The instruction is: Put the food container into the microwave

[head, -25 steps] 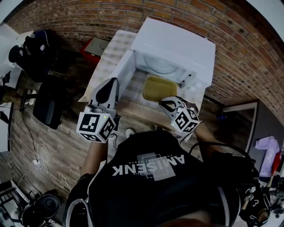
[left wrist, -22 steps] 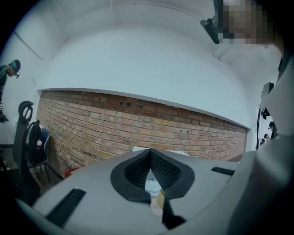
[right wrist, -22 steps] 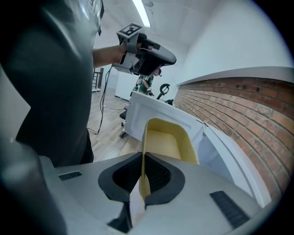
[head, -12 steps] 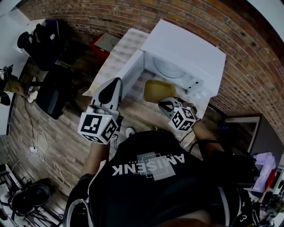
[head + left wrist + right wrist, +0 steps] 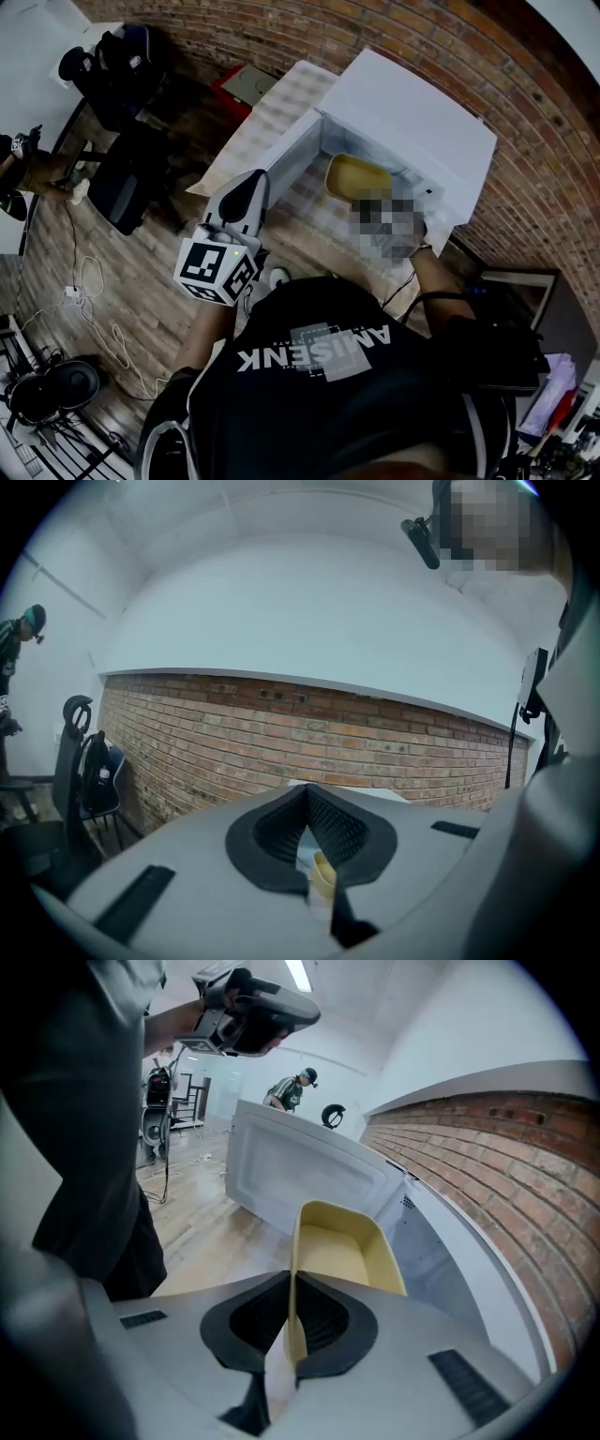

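The white microwave (image 5: 412, 112) stands on a table against the brick wall, its door (image 5: 298, 159) swung open to the left. A yellow food container (image 5: 356, 175) hangs at the mouth of the cavity. In the right gripper view my right gripper (image 5: 292, 1283) is shut on the near wall of the container (image 5: 342, 1251), with the door (image 5: 300, 1180) behind it and the cavity (image 5: 441, 1260) to the right. A blurred patch hides this gripper in the head view. My left gripper (image 5: 251, 186) is shut and holds nothing, left of the door; its view (image 5: 307, 794) faces the brick wall.
The table carries a checked cloth (image 5: 262, 131). A red box (image 5: 246, 86) lies beyond it on the left. A black chair (image 5: 122, 183) and bags (image 5: 117, 61) stand on the wooden floor to the left, with cables (image 5: 84, 309) nearby. A person (image 5: 292, 1089) stands in the background.
The right gripper has carried the yellow container forward from the table in front of the microwave up to the cavity opening. The left gripper has stayed beside the open door.
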`<state>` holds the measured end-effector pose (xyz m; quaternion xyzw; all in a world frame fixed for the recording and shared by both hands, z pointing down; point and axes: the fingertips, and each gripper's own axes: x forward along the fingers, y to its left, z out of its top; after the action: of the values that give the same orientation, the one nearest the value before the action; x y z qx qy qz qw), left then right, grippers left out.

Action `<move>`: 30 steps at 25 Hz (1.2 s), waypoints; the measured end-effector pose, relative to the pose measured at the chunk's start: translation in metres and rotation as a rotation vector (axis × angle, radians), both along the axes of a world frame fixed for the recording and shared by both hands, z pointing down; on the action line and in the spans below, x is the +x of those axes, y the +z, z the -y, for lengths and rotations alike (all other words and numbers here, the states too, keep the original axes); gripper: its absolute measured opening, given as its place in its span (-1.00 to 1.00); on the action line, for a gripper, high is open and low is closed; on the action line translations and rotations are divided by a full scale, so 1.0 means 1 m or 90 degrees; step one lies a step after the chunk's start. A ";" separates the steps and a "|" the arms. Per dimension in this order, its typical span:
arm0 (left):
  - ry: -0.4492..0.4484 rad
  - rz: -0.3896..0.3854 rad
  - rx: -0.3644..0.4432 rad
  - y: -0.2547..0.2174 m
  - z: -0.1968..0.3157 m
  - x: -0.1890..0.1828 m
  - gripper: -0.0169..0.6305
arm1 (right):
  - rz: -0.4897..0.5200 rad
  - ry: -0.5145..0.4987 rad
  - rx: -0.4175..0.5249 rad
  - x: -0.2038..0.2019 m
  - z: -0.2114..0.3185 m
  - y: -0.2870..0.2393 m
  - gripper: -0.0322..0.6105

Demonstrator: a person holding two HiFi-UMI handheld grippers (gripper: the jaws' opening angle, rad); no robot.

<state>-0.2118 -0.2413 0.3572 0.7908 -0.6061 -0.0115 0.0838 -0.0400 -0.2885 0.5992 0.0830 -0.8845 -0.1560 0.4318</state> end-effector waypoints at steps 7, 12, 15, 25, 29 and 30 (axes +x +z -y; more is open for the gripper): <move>-0.018 0.006 -0.016 0.004 -0.002 0.002 -0.91 | 0.009 0.070 -0.012 0.005 0.047 0.007 -0.74; -0.027 0.013 -0.020 0.004 -0.003 0.003 -0.91 | 0.008 0.088 -0.001 0.006 0.073 0.011 -0.74; -0.025 0.011 -0.029 0.008 -0.002 0.005 -0.91 | 0.003 0.108 0.005 0.008 0.089 0.016 -0.74; -0.017 0.025 -0.036 0.012 -0.009 0.005 -0.91 | 0.010 0.200 0.011 0.007 0.134 0.031 -0.74; -0.030 0.024 -0.044 0.015 -0.010 -0.001 -0.91 | -0.015 0.215 0.017 0.002 0.141 0.043 -0.74; -0.032 0.023 -0.045 0.016 -0.010 -0.003 -0.91 | -0.017 0.220 0.018 0.001 0.143 0.044 -0.74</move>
<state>-0.2147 -0.2314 0.3730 0.7718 -0.6275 0.0221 0.1001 -0.0385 -0.4317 0.6433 0.2377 -0.8489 -0.0933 0.4628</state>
